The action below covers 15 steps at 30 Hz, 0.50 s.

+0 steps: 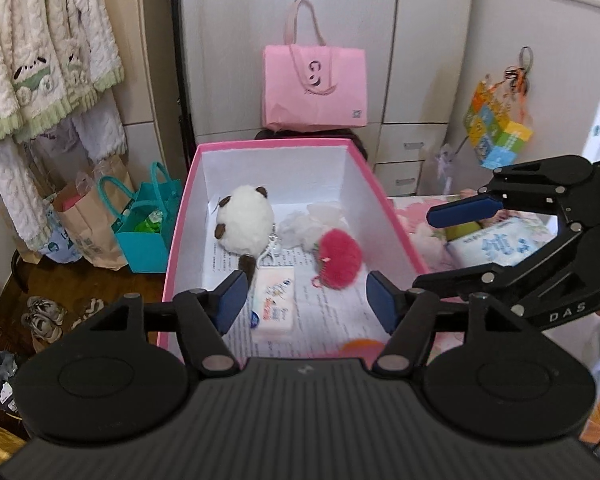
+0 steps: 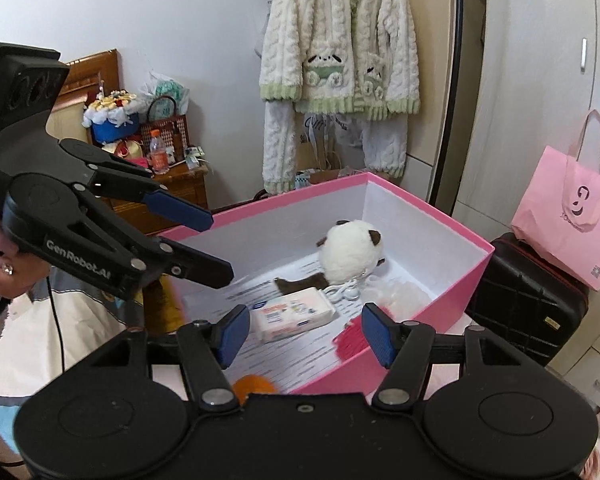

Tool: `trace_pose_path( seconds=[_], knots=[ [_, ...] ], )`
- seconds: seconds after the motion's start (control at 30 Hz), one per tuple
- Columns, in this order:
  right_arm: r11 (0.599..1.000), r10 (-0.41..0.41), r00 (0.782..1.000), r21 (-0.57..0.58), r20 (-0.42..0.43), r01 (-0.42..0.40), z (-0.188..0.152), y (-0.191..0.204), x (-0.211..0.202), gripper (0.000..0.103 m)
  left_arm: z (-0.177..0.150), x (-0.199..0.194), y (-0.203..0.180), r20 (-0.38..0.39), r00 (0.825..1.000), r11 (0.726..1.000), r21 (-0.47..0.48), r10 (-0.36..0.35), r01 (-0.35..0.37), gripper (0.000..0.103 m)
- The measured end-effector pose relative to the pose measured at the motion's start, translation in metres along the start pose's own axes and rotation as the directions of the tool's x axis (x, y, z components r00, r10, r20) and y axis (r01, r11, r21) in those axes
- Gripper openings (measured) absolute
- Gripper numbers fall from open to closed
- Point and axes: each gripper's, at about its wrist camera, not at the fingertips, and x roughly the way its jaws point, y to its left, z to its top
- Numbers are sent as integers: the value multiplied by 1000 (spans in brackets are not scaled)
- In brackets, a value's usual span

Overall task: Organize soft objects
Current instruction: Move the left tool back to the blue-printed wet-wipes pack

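A pink box (image 1: 384, 200) (image 2: 452, 284) with white inside holds a white and brown plush (image 1: 244, 222) (image 2: 350, 254), a fluffy red pompom (image 1: 338, 258) (image 2: 352, 340), a white fluffy item (image 1: 304, 226) (image 2: 400, 294), a tissue pack (image 1: 274, 300) (image 2: 294, 314) and an orange object (image 1: 360, 345) (image 2: 252, 386). My left gripper (image 1: 306, 300) (image 2: 220, 240) is open and empty above the box's near end. My right gripper (image 2: 302, 334) (image 1: 424, 248) is open and empty over the box's right edge.
A larger tissue pack (image 1: 496, 246) lies on the floral surface right of the box. A pink bag (image 1: 316, 88) (image 2: 568, 216) rests on a dark suitcase (image 2: 524, 296). Paper and teal bags (image 1: 144, 220) stand left. Fluffy clothes (image 2: 340, 64) hang behind.
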Motion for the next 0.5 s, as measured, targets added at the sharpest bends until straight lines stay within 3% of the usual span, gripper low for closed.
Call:
trace_pose_path(
  seconds=[0.3,0.5],
  knots=[
    [999,-21,1000,-25,19,22,-13,38,-48,69,-20,-51,-32,23,1000,995,101,-7,5,71],
    [998,-40,999,-52,27,42,-22,61,-77,71,-33,-74,-49,27,997,988,142,-68,63,75]
  ],
)
